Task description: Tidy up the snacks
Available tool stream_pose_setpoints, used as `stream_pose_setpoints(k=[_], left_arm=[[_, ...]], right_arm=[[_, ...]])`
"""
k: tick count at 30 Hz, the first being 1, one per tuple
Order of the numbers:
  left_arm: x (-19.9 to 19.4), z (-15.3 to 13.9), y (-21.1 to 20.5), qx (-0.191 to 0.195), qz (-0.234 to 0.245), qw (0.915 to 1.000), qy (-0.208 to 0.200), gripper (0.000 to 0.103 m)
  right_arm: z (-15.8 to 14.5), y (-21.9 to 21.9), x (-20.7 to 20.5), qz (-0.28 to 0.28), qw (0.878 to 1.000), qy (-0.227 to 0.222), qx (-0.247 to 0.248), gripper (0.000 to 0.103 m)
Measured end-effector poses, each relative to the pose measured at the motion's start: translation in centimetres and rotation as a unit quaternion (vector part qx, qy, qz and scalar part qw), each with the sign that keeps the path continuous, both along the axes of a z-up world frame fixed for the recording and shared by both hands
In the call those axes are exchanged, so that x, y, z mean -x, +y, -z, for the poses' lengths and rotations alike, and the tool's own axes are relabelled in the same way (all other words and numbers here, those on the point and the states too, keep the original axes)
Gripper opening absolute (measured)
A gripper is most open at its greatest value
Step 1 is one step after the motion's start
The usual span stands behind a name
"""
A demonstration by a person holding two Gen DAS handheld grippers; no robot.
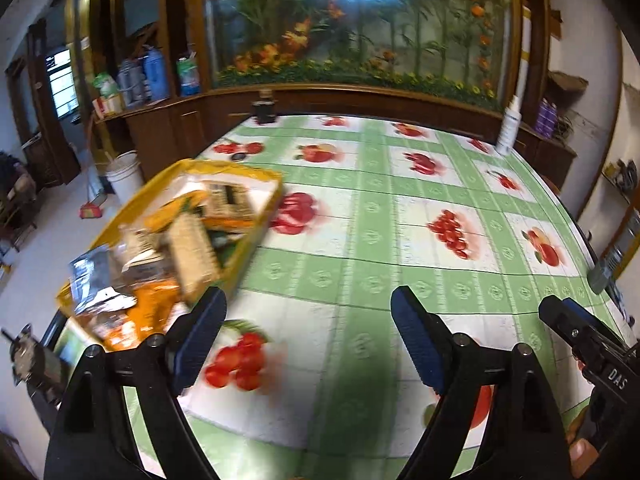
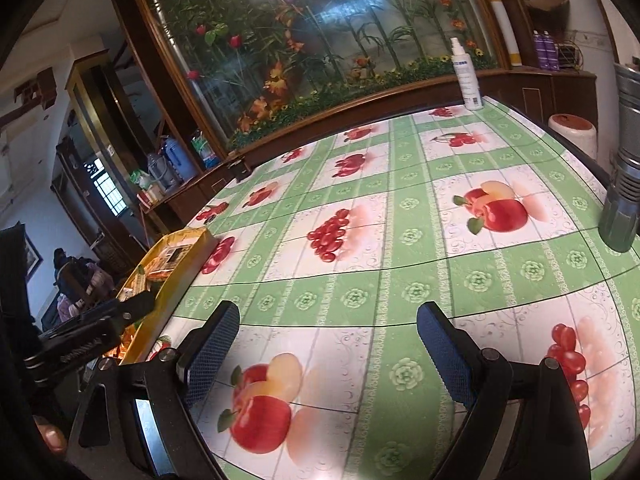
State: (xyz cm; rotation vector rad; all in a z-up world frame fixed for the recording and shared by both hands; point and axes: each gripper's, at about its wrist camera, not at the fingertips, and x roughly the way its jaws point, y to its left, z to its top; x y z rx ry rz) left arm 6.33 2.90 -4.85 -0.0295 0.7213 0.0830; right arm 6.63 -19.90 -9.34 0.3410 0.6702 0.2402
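A yellow box (image 1: 262, 216) stands on the left part of the fruit-print tablecloth (image 1: 372, 216), full of several snack packets. A silver packet (image 1: 90, 276) sticks out at its near end. In the left wrist view my left gripper (image 1: 308, 300) is open and empty above the cloth, just right of the box's near corner. The picture of the box is blurred. In the right wrist view my right gripper (image 2: 328, 312) is also open and empty over bare cloth, with the yellow box (image 2: 188, 268) far to its left. One of the right gripper's fingers (image 1: 560, 316) shows at the edge.
A white spray bottle (image 2: 466, 76) stands at the table's far right corner and a dark jar (image 1: 264, 108) at the far edge. A grey metal cylinder (image 2: 620, 200) is at the right edge. Behind is a glass cabinet of artificial flowers (image 1: 352, 20). A white bucket (image 1: 124, 176) sits on the floor.
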Motion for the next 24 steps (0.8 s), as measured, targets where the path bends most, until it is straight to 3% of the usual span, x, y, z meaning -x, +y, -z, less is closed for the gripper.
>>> stream_pose_setpoints(k=[3, 6, 10, 12, 17, 24], left_arm=[[1.0, 0.1, 3.1, 0.016, -0.031, 0.9993, 0.009, 0.085], [2.1, 0.0, 5.1, 0.009, -0.059, 0.9982, 0.007, 0.085], [3.2, -0.4, 7.3, 0.001, -0.092, 0.9958, 0.006, 0.085], [3.7, -0.5, 8.5, -0.002, -0.114, 0.9934, 0.008, 0.09], [4.8, -0.8, 12.0, 0.02, -0.165, 0.9861, -0.001, 0.103], [6.0, -1.5, 13.8, 0.007, -0.187, 0.9819, -0.029, 0.103]], right_arm=[[-0.3, 2.7, -0.9, -0.048, 0.999, 0.004, -0.004, 0.092], [-1.2, 7.2, -2.2, -0.124, 0.992, -0.002, -0.002, 0.092], [-2.8, 14.3, -3.2, -0.233, 0.972, -0.025, 0.027, 0.092], [-3.3, 17.4, -3.5, -0.266, 0.963, -0.032, 0.04, 0.092], [-4.3, 21.4, -4.3, -0.294, 0.953, -0.042, 0.051, 0.092], [-4.8, 23.2, -4.3, -0.307, 0.948, -0.051, 0.061, 0.092]])
